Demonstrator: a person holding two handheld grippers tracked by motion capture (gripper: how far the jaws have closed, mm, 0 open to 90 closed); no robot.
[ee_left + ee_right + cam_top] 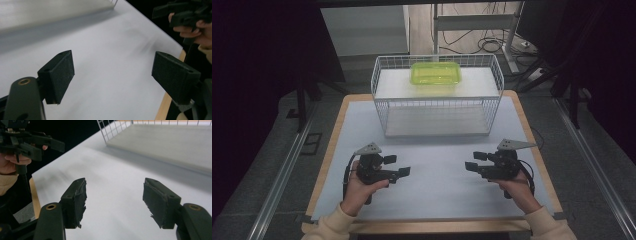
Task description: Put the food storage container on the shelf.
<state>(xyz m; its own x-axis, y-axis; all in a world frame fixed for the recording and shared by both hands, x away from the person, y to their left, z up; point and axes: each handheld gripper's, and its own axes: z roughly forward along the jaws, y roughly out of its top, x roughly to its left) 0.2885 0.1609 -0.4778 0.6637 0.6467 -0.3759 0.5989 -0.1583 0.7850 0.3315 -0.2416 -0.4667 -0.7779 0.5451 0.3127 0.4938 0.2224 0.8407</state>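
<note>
No lettering, label, brand mark, number or sign is showing legibly anywhere. The translucent lime-green plastic container [435, 73], the white wire basket [436, 100] and the pale grey mat on the wooden table [432, 170] are carrying no readable writing, and the black jaw pads in both gripper views are showing nothing but bare surface.

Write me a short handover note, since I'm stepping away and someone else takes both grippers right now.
Left gripper: jaws open, empty, held low over the white mat.
Right gripper: jaws open, empty, facing the left one.
Green container: on the upper shelf inside the white wire basket, at the table's far side.
Done: nothing handled yet.
Left: probably reach the container; neither gripper is near it.
</note>
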